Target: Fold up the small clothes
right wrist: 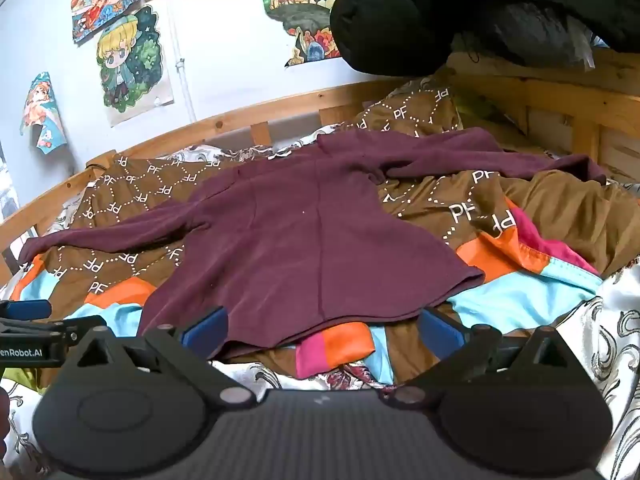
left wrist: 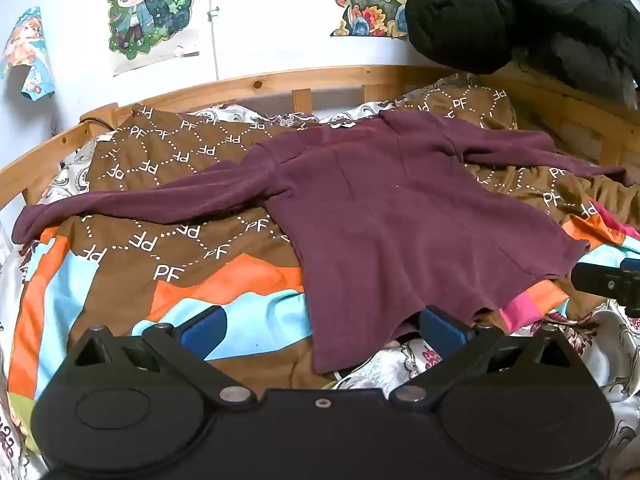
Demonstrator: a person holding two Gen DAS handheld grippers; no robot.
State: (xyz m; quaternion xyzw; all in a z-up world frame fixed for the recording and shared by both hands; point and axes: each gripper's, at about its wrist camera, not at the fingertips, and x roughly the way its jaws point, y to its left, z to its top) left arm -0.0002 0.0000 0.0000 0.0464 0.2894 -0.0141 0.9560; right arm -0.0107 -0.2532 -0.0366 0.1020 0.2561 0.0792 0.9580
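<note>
A maroon long-sleeved top (left wrist: 384,220) lies spread flat on the bed, sleeves stretched out left and right, hem toward me. My left gripper (left wrist: 322,326) is open, its blue pads wide apart over the hem's near left corner, with nothing pinched. In the right wrist view the same top (right wrist: 304,240) fills the middle. My right gripper (right wrist: 322,326) is open too, hovering just short of the hem's right half. The right gripper's tip (left wrist: 608,282) shows at the right edge of the left wrist view, and the left gripper (right wrist: 28,312) at the left edge of the right wrist view.
Under the top lies a brown, orange and light-blue patterned blanket (left wrist: 160,248) on a white floral sheet (right wrist: 616,320). A wooden bed rail (left wrist: 280,82) runs along the back. A black padded jacket (left wrist: 520,12) hangs at the upper right. Posters (left wrist: 148,8) cover the wall.
</note>
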